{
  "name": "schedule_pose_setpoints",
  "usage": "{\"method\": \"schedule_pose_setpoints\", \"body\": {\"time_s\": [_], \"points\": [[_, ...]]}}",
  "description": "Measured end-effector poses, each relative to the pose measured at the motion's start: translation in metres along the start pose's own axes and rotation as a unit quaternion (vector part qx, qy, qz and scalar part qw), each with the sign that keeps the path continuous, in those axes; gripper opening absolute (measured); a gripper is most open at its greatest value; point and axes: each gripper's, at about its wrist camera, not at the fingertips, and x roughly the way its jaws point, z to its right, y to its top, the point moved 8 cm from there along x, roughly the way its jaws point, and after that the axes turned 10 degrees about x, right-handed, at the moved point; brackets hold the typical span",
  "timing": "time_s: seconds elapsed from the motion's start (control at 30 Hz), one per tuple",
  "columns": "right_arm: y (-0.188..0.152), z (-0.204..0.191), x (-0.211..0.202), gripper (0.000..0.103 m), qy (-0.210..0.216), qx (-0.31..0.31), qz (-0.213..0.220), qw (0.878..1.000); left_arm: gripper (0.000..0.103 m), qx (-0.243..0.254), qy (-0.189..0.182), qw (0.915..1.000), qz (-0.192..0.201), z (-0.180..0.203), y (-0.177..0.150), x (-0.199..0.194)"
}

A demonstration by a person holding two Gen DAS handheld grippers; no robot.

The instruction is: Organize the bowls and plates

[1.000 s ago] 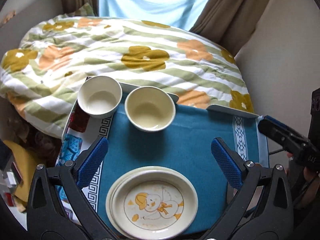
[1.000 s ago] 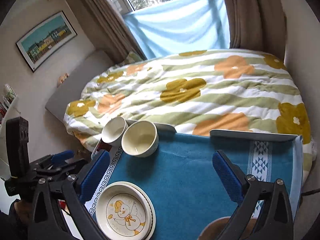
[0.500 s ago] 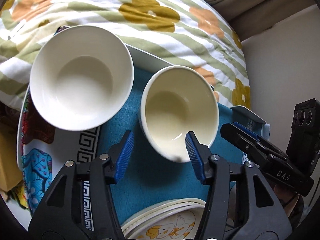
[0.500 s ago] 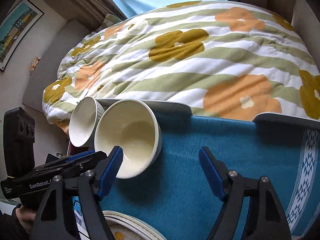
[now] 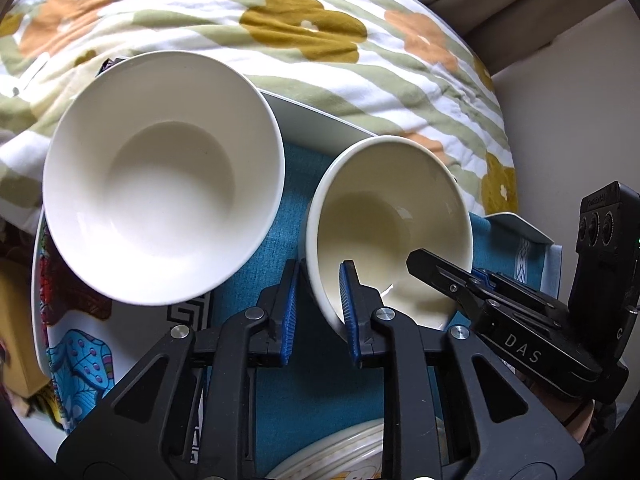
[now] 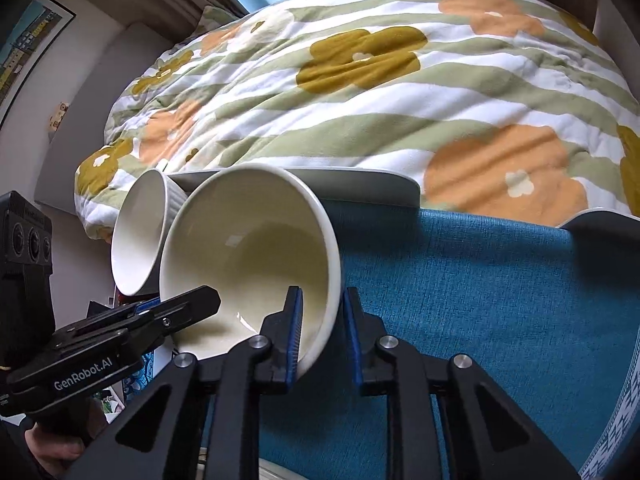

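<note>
A cream bowl [image 5: 384, 216] [image 6: 244, 256] stands on the blue cloth [image 5: 316, 384]. My left gripper [image 5: 316, 284] is shut on its left rim, one finger inside and one outside. My right gripper [image 6: 320, 312] is shut on its right rim the same way. The bowl looks tilted toward the cameras. A white bowl [image 5: 160, 176] [image 6: 140, 236] stands just to its left, partly behind it in the right wrist view. A stack of plates [image 5: 340, 460] with a duck print shows at the bottom of the left wrist view.
The blue cloth [image 6: 480, 300] covers a white tray-table [image 6: 360, 184] beside a bed with a flowered quilt [image 6: 360, 92]. A patterned mat [image 5: 76, 360] lies at the table's left edge. A wall rises at the right.
Both grippers moved in onto the cream bowl and closed on its rim, left on the left side, right on the right side. The bowl now looks tilted.
</note>
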Motion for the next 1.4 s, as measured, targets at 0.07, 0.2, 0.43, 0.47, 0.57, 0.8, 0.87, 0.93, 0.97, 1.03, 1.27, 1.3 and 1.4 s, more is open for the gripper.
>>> {"method": "schedule_pose_setpoints", "body": {"time_s": [0.07, 0.2, 0.43, 0.47, 0.57, 0.8, 0.87, 0.93, 0.97, 1.03, 1.27, 1.3, 1.4], "points": [[0.0, 0.0, 0.0, 0.018, 0.002, 0.002, 0.001, 1.0, 0.018, 0.005, 0.004, 1.0, 0.001, 0.001, 0.0, -0.001], [-0.004, -0.002, -0.005, 0.018, 0.0, -0.001, 0.005, 1.0, 0.018, 0.021, 0.015, 0.9996, 0.013, 0.006, 0.0, -0.011], [-0.008, -0.007, -0.051, 0.018, 0.024, -0.002, 0.051, 0.998, 0.018, 0.055, 0.032, 0.9969, 0.046, 0.034, -0.001, -0.047], [-0.009, -0.007, -0.06, 0.018, 0.025, -0.004, 0.058, 0.998, 0.018, 0.059, 0.032, 0.9964, 0.052, 0.041, -0.003, -0.054], [-0.017, -0.002, -0.091, 0.018, 0.027, -0.006, 0.08, 0.996, 0.018, 0.072, 0.032, 0.9946, 0.068, 0.067, -0.011, -0.072], [-0.06, 0.038, -0.17, 0.018, 0.027, -0.005, 0.118, 0.993, 0.018, 0.095, 0.023, 0.9911, 0.09, 0.149, -0.061, -0.1], [-0.073, 0.054, -0.188, 0.018, 0.022, -0.01, 0.126, 0.992, 0.018, 0.099, 0.019, 0.9905, 0.094, 0.174, -0.079, -0.101], [-0.088, 0.072, -0.205, 0.018, 0.018, -0.014, 0.131, 0.991, 0.018, 0.102, 0.016, 0.9899, 0.097, 0.198, -0.097, -0.101], [-0.094, 0.081, -0.213, 0.018, 0.017, -0.014, 0.133, 0.991, 0.018, 0.104, 0.016, 0.9897, 0.098, 0.21, -0.106, -0.099], [-0.109, 0.102, -0.225, 0.018, 0.013, -0.013, 0.135, 0.991, 0.018, 0.108, 0.015, 0.9893, 0.097, 0.234, -0.126, -0.094], [-0.153, 0.174, -0.25, 0.018, -0.012, -0.001, 0.125, 0.992, 0.018, 0.12, 0.004, 0.9906, 0.064, 0.305, -0.18, -0.062], [-0.158, 0.183, -0.251, 0.018, -0.014, 0.002, 0.121, 0.993, 0.018, 0.124, 0.003, 0.9906, 0.058, 0.312, -0.186, -0.056], [-0.17, 0.207, -0.247, 0.018, -0.023, 0.012, 0.11, 0.994, 0.018, 0.129, 0.0, 0.9911, 0.034, 0.327, -0.202, -0.035]]}}
